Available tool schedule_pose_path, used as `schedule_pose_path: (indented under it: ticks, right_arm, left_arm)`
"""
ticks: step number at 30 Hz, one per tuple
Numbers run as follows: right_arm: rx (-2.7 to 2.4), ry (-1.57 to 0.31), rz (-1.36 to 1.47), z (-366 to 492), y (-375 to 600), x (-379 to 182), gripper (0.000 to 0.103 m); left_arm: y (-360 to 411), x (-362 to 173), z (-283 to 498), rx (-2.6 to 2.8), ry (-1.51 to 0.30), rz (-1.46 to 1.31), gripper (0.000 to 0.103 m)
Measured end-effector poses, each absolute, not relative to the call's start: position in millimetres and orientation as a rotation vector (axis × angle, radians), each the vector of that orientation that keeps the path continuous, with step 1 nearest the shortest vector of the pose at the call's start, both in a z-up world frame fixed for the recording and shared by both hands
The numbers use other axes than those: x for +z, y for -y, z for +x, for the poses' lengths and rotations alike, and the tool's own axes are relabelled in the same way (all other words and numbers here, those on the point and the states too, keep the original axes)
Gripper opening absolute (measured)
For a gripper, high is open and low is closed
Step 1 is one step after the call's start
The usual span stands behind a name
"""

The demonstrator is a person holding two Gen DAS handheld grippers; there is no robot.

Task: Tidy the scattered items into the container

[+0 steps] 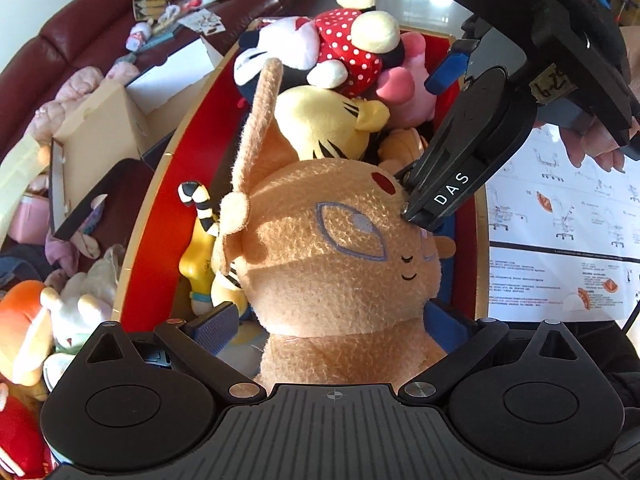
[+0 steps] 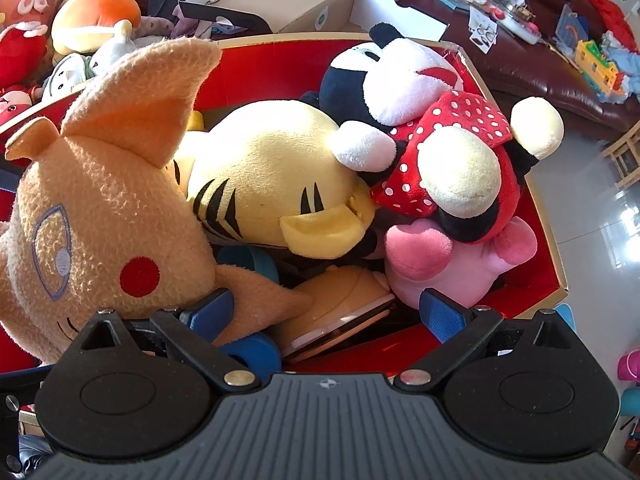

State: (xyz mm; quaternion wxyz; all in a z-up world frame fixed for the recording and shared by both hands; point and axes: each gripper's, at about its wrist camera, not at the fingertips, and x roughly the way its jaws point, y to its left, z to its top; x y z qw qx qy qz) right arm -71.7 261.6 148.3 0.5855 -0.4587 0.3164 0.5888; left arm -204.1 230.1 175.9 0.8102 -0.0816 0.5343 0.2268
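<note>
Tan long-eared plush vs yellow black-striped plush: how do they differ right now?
The tan long-eared plush has nubbly fabric and a red cheek dot; the yellow black-striped plush is smooth. The tan one sits between the left gripper's fingers, head up; the yellow one lies loose deeper in. Both are in the red-lined box.

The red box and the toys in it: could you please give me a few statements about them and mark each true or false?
1. The tan plush sits between the left gripper's fingers. True.
2. The red box holds no toys. False: several plush toys fill it.
3. The right gripper is clamped on the pink plush. False: its jaws are open.
4. The polka-dot mouse plush lies on top of the pile. True.
</note>
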Motion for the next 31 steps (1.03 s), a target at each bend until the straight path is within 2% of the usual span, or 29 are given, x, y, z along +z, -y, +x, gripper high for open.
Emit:
schedule_pose_path:
  ticks: [6, 31]
  right_arm:
    - [1.373, -0.725, -1.071, -75, -258, 152, 0.099]
    - [1.350, -0.709, -1.074, -83, -250, 156, 0.099]
  left_arm:
    - [-228, 189, -209, 0.496, -1.106, -0.148, 0.103]
    - [-214, 185, -203, 0.460, -1.123, -0.034, 0.099]
